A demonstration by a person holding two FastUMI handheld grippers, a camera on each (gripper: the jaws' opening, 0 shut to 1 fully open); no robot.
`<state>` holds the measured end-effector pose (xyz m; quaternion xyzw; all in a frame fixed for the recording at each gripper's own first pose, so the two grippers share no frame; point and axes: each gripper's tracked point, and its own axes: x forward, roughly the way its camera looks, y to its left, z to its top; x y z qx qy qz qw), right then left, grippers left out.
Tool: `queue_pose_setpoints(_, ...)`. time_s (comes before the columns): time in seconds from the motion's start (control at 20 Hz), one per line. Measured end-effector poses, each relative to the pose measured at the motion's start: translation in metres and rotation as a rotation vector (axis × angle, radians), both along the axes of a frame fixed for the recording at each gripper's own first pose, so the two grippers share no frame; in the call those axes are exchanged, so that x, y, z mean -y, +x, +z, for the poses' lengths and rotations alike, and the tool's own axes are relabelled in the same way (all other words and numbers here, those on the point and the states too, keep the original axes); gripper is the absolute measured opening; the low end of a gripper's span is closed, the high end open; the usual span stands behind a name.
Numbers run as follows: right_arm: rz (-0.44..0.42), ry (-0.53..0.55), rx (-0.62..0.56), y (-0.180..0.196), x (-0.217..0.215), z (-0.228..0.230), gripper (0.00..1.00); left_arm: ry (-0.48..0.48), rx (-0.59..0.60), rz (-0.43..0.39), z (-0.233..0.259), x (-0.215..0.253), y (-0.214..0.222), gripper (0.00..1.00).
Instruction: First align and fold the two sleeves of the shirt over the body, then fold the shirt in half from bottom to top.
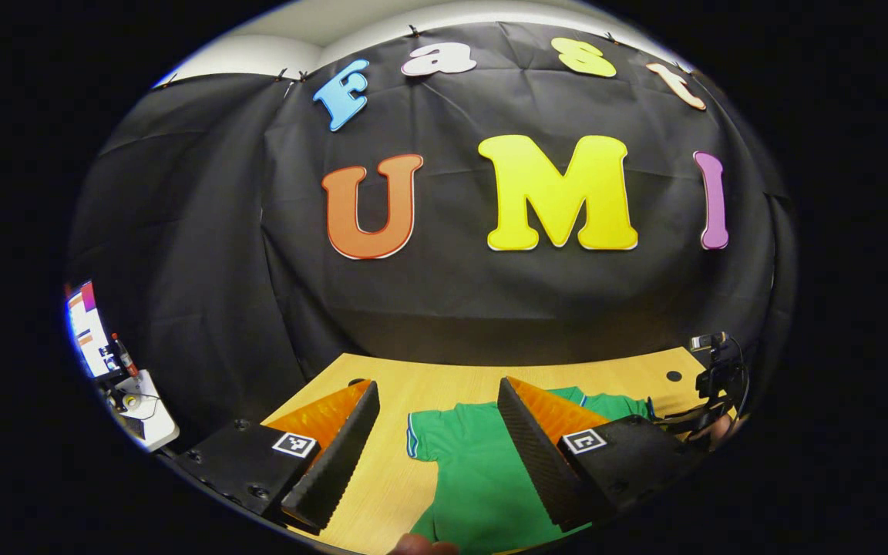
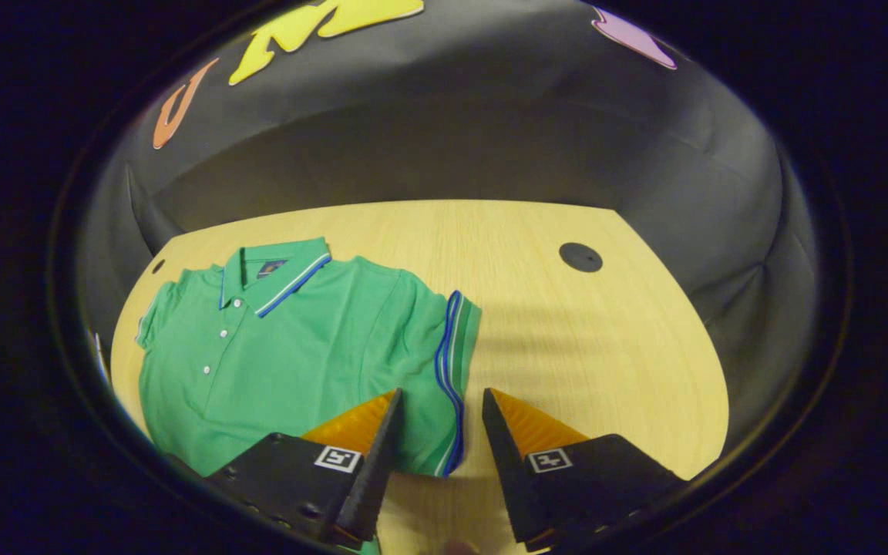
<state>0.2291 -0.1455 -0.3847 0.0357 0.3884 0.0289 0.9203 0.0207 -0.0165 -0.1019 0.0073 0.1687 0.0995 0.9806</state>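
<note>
A: Item one, the shirt (image 2: 290, 347). Where?

B: Flat on the table (image 2: 606, 347), front up, collar (image 2: 278, 277) toward the wall, buttons down the placket. Green, with blue and white trim on the collar and cuffs. In the right gripper view it takes the table's left part; the wood to its right is bare.

A: Sleeves?

B: Both spread out to the sides, none folded over the body. One sleeve (image 2: 455, 339) points toward the bare wood, its striped cuff running down to the right gripper (image 2: 436, 405). The other sleeve lies at the shirt's far side, near the table edge.

A: Right gripper, state?

B: Fingers apart, gripping nothing. It hangs over the striped cuff, which lies in the gap between the two fingers. Whether a fingertip touches cloth, I cannot tell.

A: Left gripper (image 1: 436, 393)?

B: Fingers wide apart, holding nothing, above the shirt's other sleeve (image 1: 425, 435); that cuff lies between its fingers, and one finger covers part of the shirt body.

A: Other entries?

B: A round dark hole (image 2: 580, 257) in the table, well right of the shirt. In the left gripper view, a camera on a stand (image 1: 714, 370) beyond the shirt at the table's edge, and a screen (image 1: 85, 327) off the table, far from the shirt.
</note>
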Motion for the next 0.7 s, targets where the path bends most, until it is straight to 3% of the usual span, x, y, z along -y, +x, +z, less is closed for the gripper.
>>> queue_pose_setpoints(0.1,-0.011,0.013,0.006,0.003,0.002,0.0,0.48,-0.007,-0.013,0.003,-0.005,0.001,0.0,1.0)
queue_pose_setpoints(0.15,-0.011,0.024,0.002,0.004,0.003,0.001,0.34,-0.009,-0.016,0.001,-0.005,0.003,0.002,1.0)
queue_pose_setpoints(0.2,-0.007,0.027,0.0,0.004,0.003,0.0,0.33,-0.011,-0.017,-0.004,-0.006,0.005,0.002,1.0)
queue_pose_setpoints(0.3,-0.008,0.046,-0.016,-0.001,0.001,0.005,0.07,-0.009,-0.014,-0.014,-0.004,0.009,0.006,1.0)
queue_pose_setpoints(0.7,-0.013,0.06,0.012,0.005,-0.003,0.027,0.0,-0.019,-0.008,-0.036,-0.007,0.017,0.005,1.0)
